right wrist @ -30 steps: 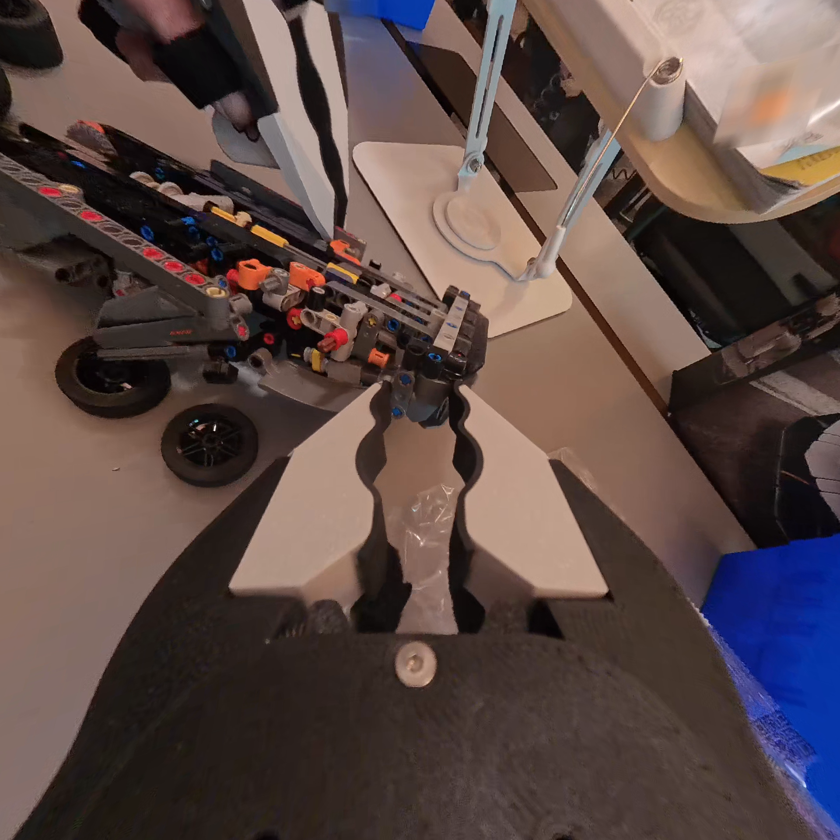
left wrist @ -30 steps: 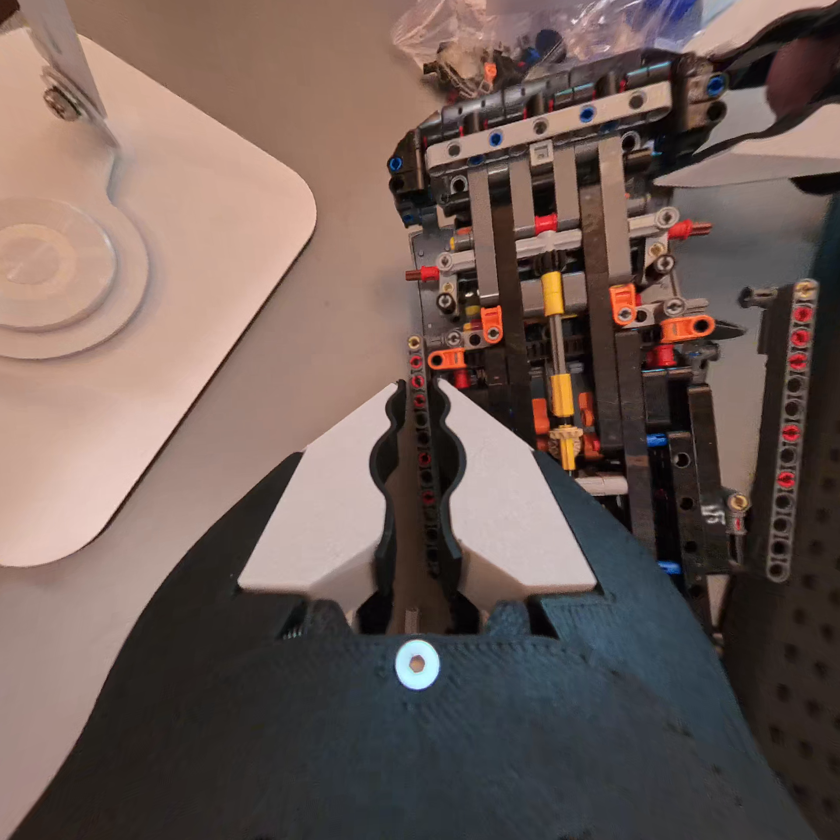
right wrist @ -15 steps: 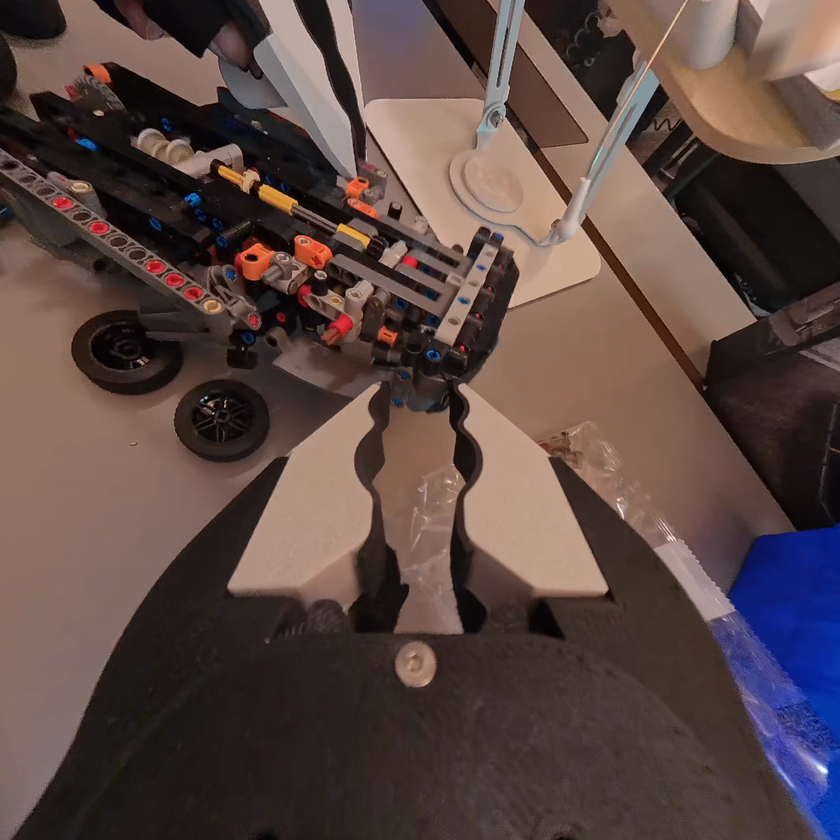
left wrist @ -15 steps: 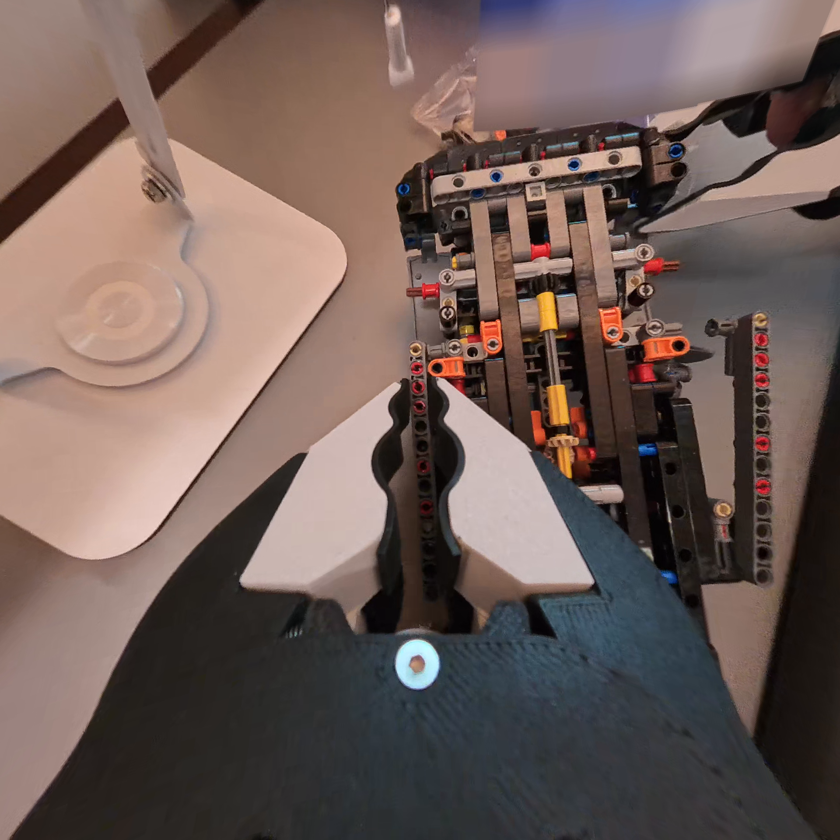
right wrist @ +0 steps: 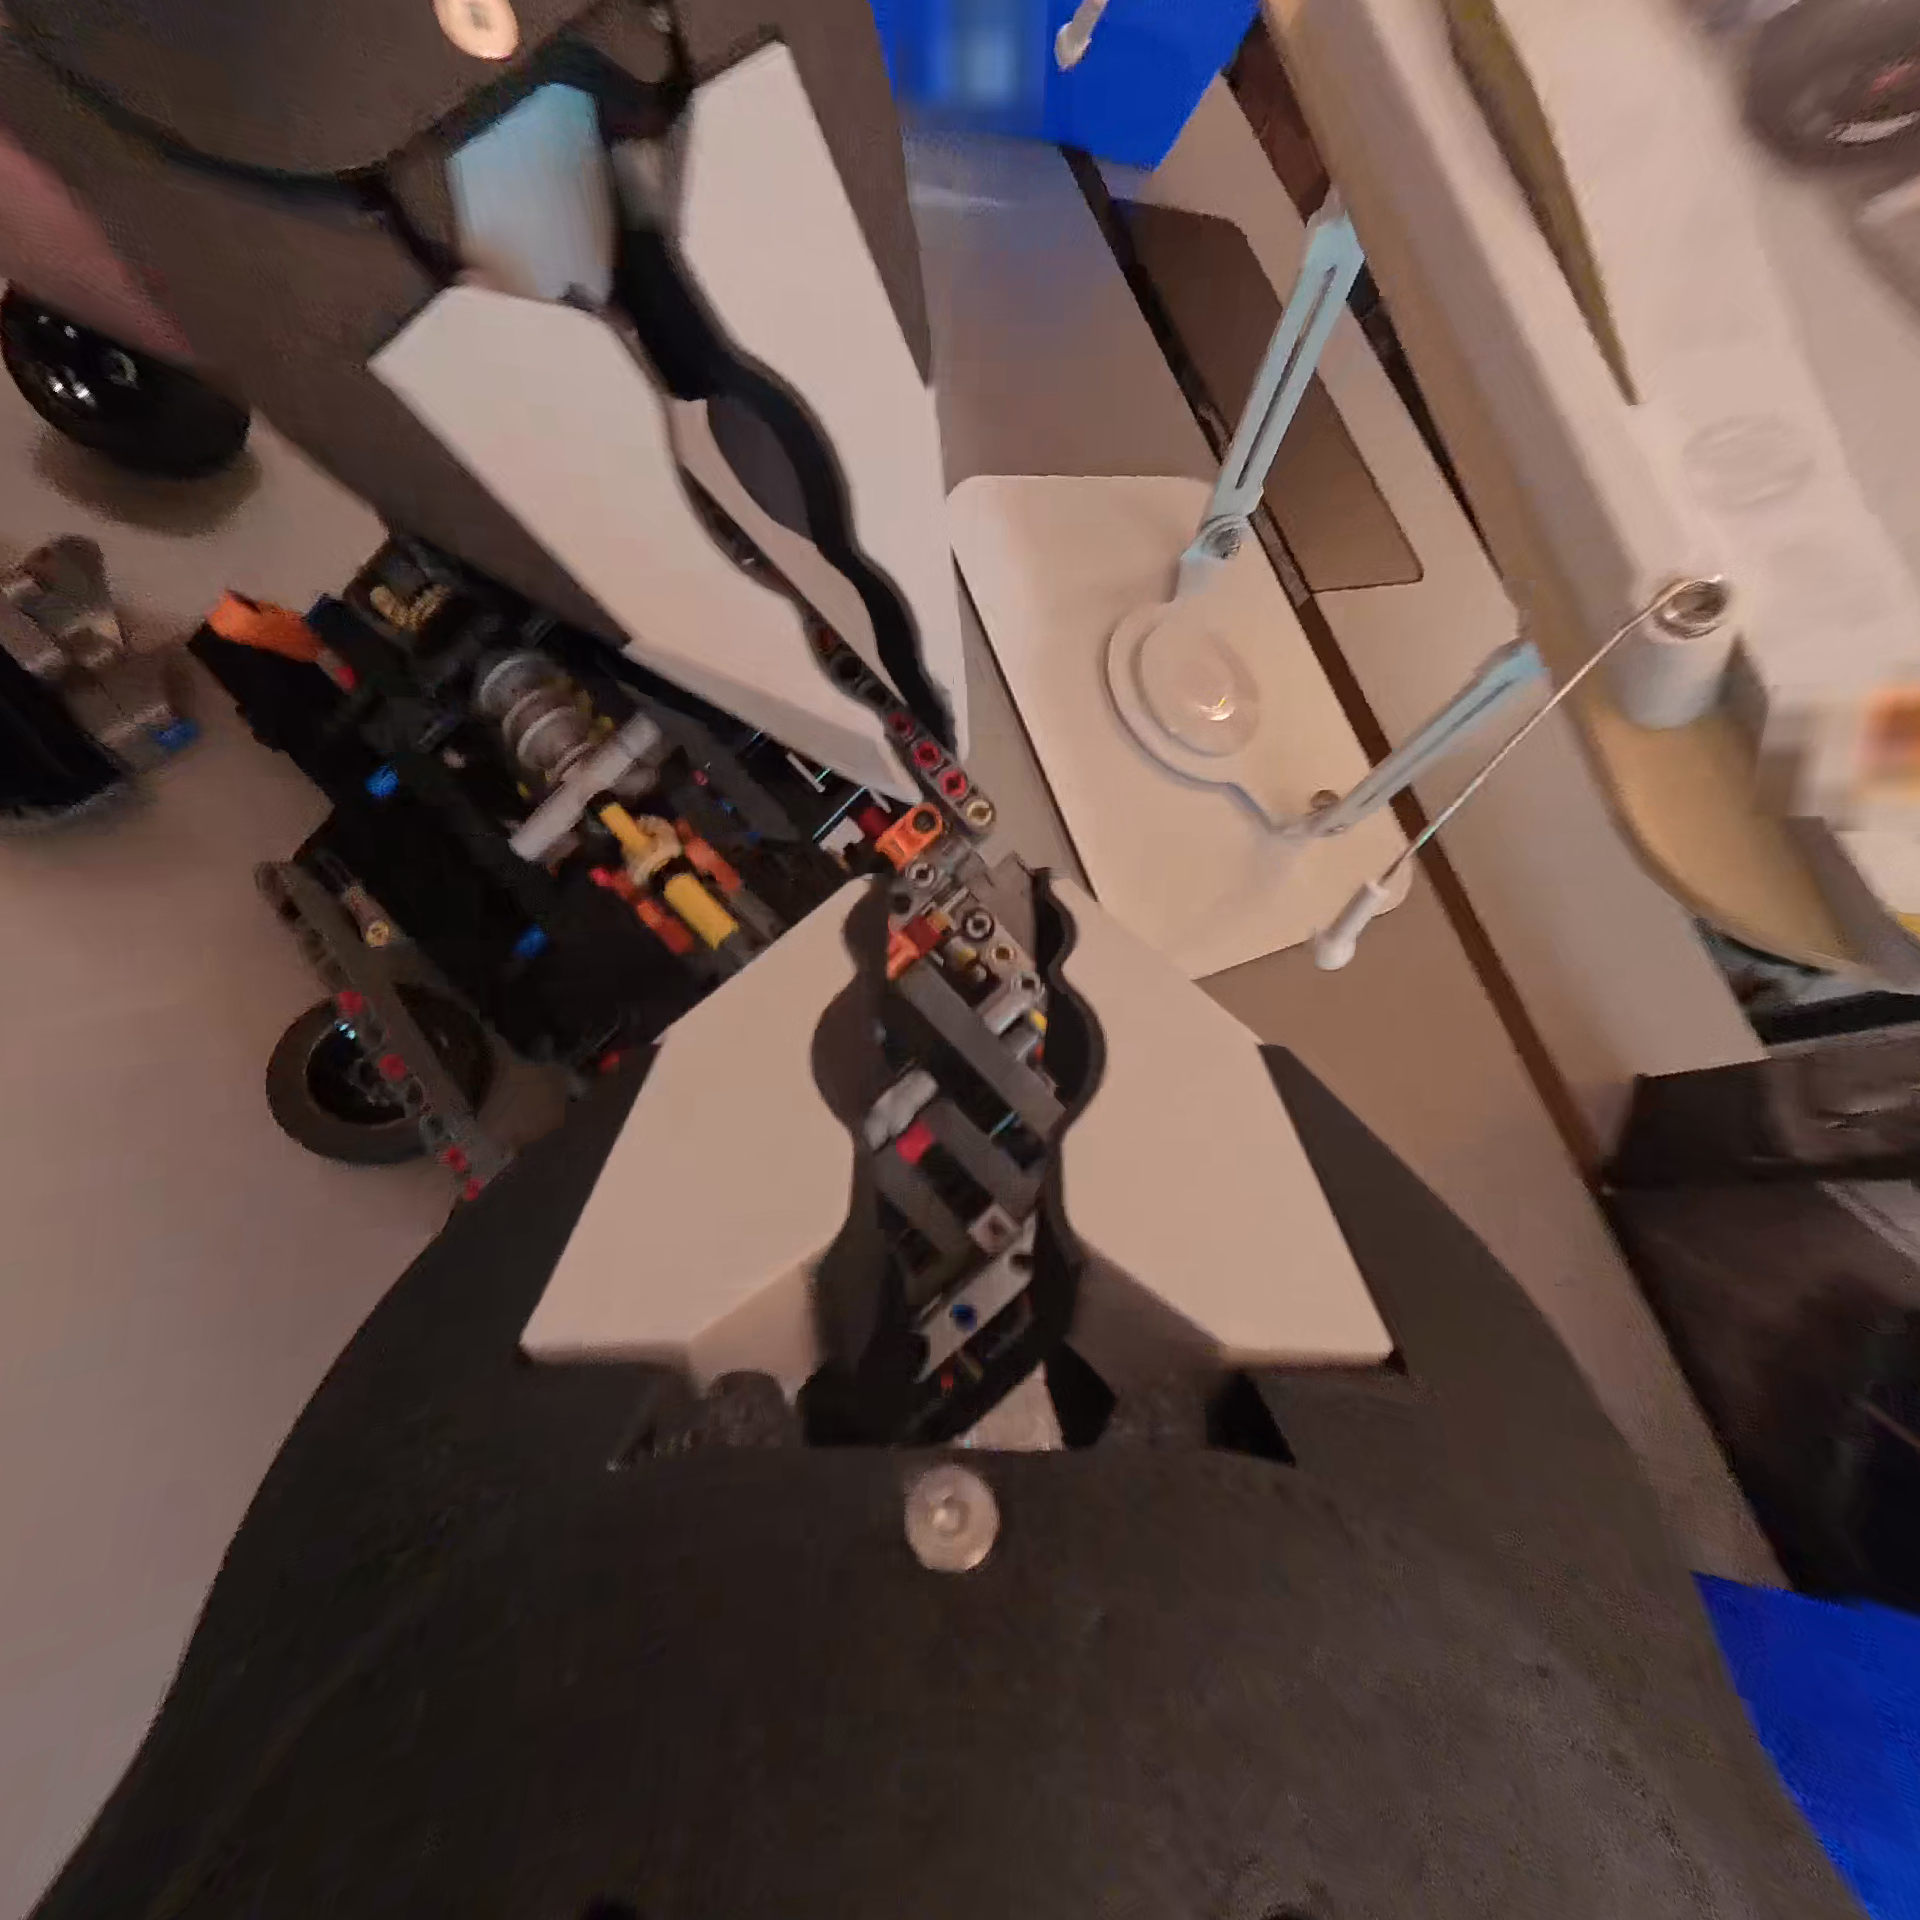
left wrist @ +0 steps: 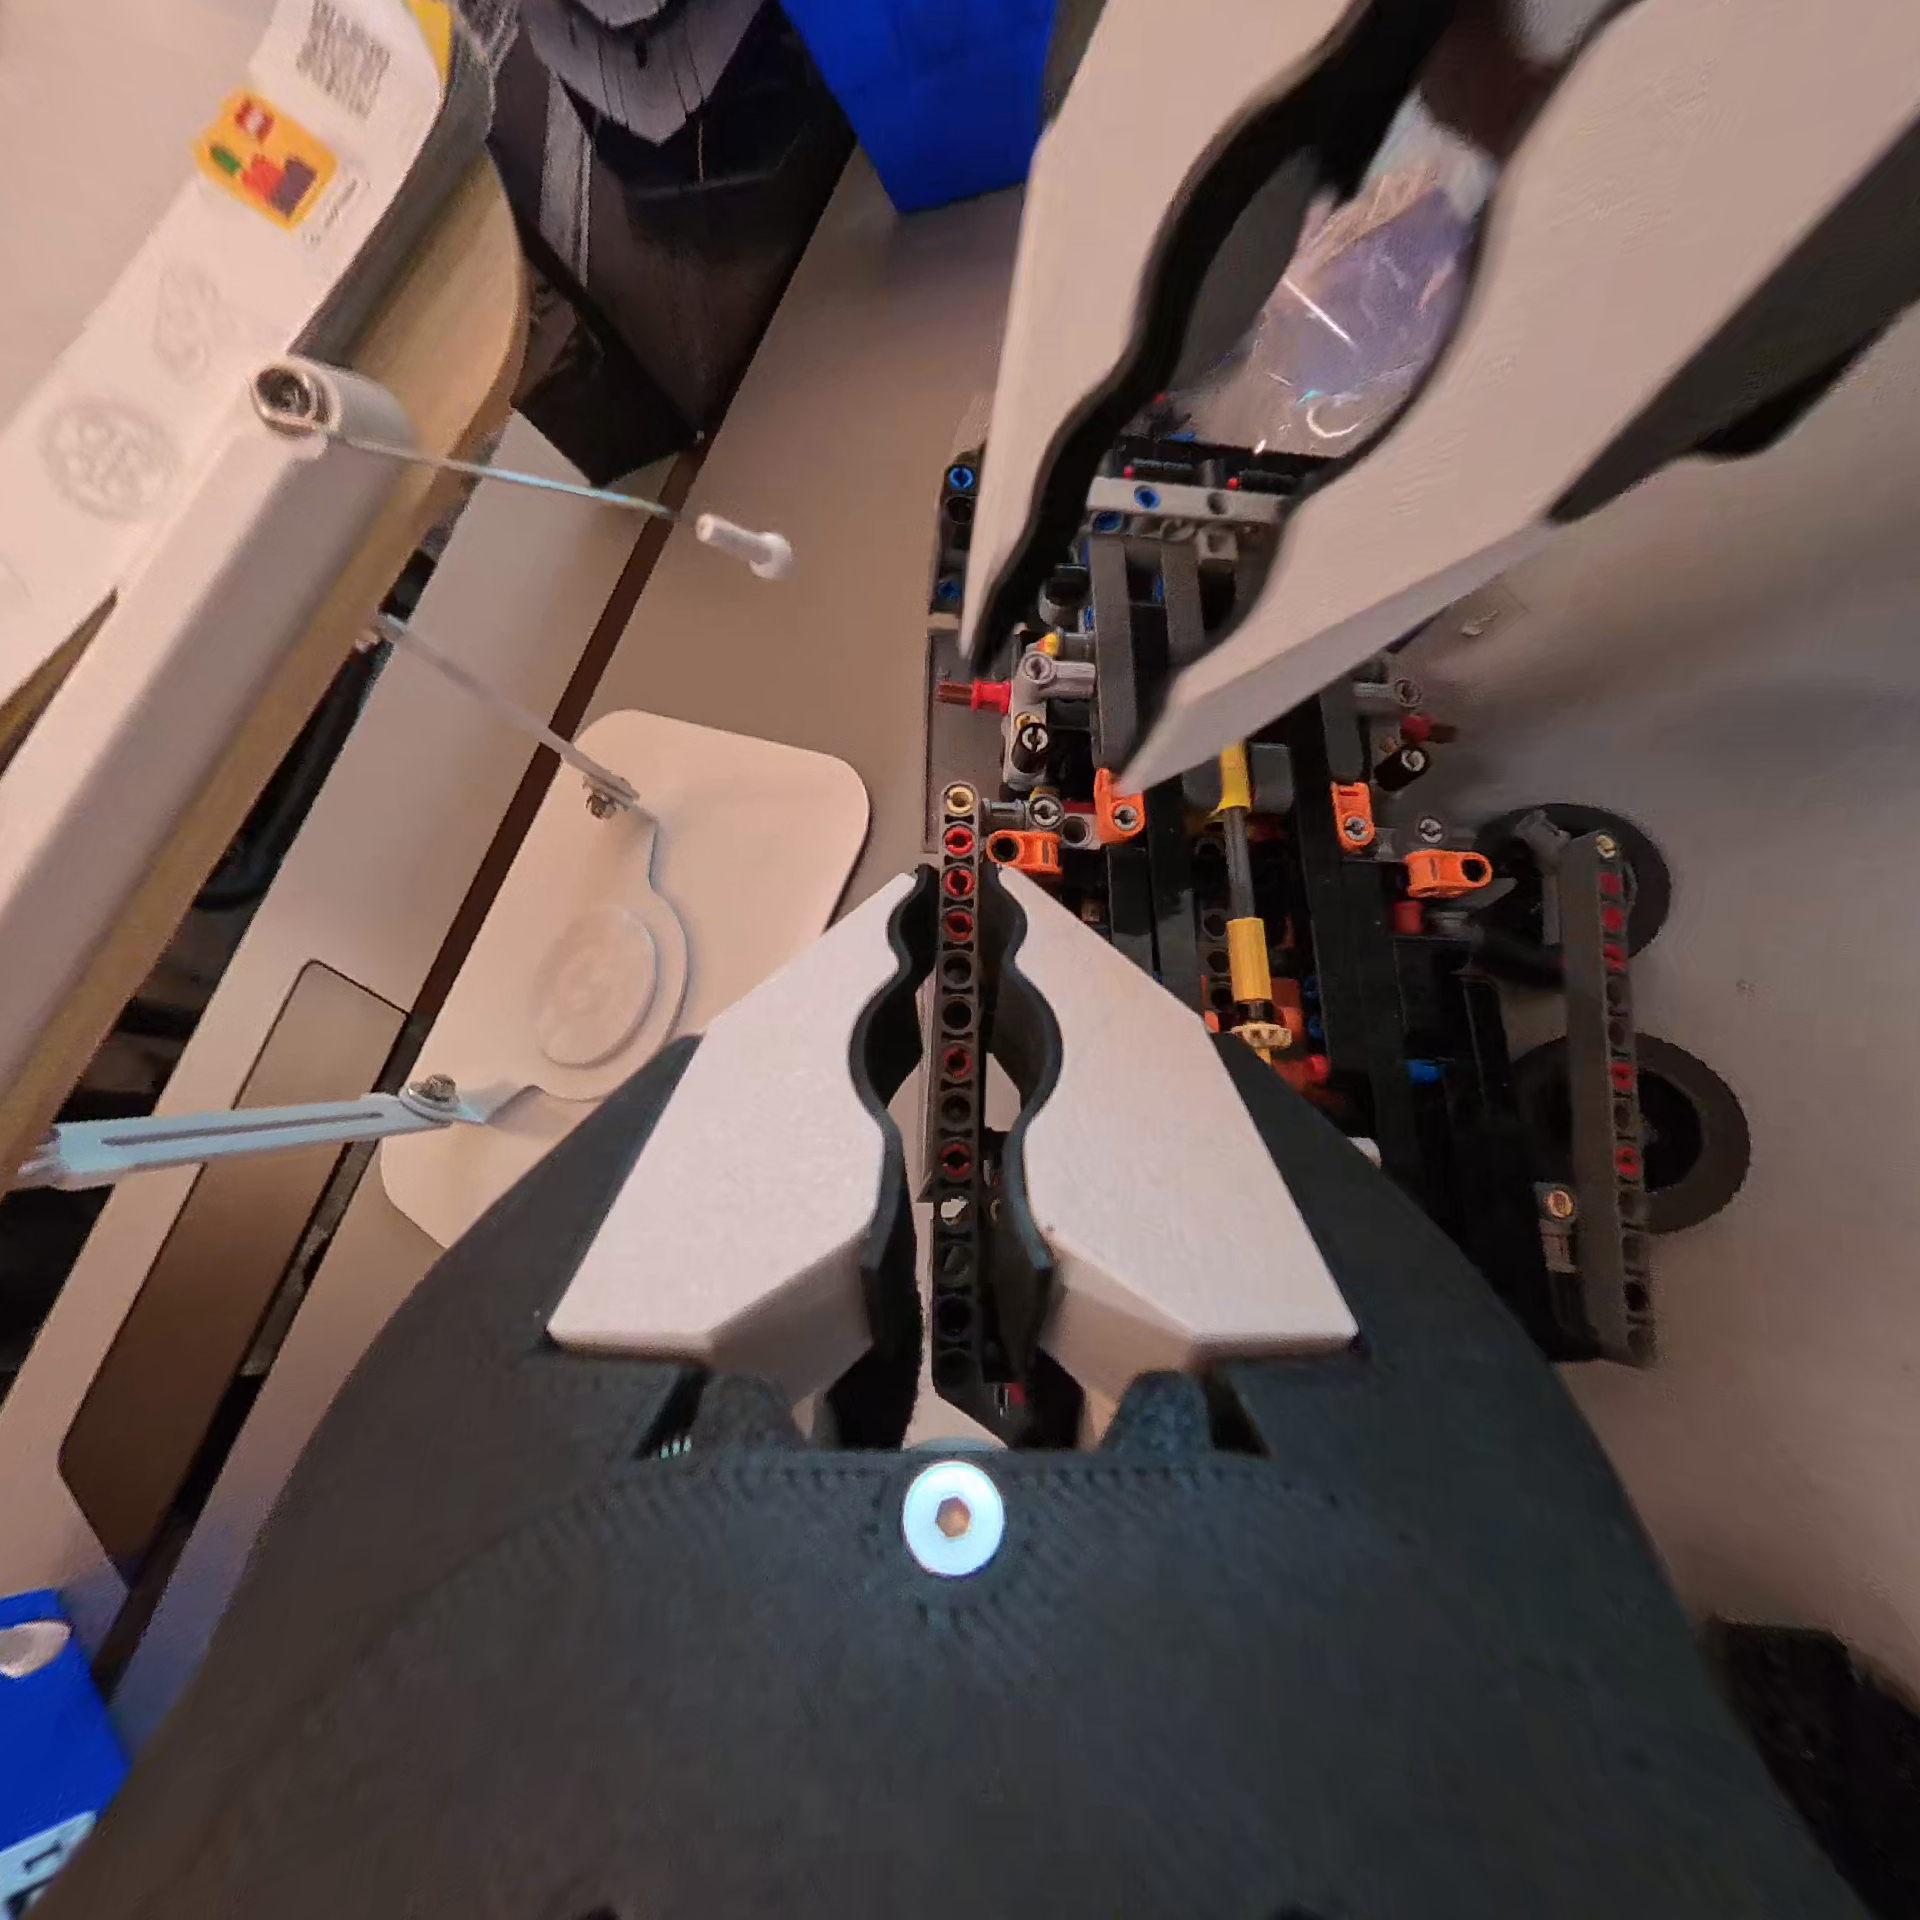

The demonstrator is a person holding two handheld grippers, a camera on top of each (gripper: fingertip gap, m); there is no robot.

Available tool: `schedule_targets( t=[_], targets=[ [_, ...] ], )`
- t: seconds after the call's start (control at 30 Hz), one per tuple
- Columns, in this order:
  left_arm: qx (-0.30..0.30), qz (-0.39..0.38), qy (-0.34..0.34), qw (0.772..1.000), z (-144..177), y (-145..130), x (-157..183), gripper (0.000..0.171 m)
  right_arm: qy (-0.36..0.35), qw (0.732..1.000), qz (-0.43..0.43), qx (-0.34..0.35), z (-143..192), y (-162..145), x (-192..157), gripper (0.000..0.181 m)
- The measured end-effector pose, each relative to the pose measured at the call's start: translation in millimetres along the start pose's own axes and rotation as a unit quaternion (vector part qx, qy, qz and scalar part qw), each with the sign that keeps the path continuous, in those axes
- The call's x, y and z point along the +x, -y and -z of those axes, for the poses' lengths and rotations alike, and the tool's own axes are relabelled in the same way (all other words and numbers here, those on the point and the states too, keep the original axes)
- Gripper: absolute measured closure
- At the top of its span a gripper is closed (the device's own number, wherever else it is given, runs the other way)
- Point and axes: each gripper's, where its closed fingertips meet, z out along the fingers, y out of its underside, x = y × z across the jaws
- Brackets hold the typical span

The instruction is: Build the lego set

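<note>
A black and grey lego chassis with orange, red and yellow parts lies lengthwise ahead; it also shows in the right wrist view. My left gripper is shut on its long dark left side beam with red pins. My right gripper faces the left one over the chassis front. Its jaws stand a little apart and chassis parts fill the gap. I cannot tell whether they press on it. In the left wrist view the right gripper reaches down over the front.
A matching beam is on the chassis's right side. Black wheels lie under that side. A white stand base with metal arms and a booklet is at the left. A plastic bag and a blue bin are behind. The tips of both grippers are at nearly the same place.
My right gripper has moved from the chassis's front corner forward over its top, close to my left gripper. Both views now look from higher up. The left gripper still holds the beam.
</note>
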Motion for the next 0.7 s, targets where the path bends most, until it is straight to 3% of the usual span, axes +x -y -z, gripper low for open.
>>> schedule_targets(
  t=[0.1,0.23,0.33,0.43,0.57,0.7],
  targets=[
    [0.001,-0.019,0.007,1.000,-1,4,4,0.167,0.012,0.999,-0.011,-0.036,-13,-17,-2,0.176],
    [-0.008,-0.035,0.019,0.999,-6,3,5,0.167,0.022,0.999,-0.022,-0.038,-16,-23,-2,0.176],
    [0.021,-0.028,0.034,0.999,1,15,0,0.167,0.015,0.997,0.000,-0.072,-26,-39,-7,0.178],
    [-0.013,-0.047,0.042,0.998,-5,0,-1,0.166,0.014,0.998,-0.004,-0.065,-26,-33,-8,0.178],
    [0.012,-0.007,0.045,0.999,3,5,-13,0.166,0.019,0.998,-0.008,-0.054,-25,-32,-10,0.177],
    [-0.007,0.031,-0.032,0.999,-3,-4,-5,0.166,0.009,0.998,0.005,-0.055,-28,-29,-12,0.178]
  ],
)
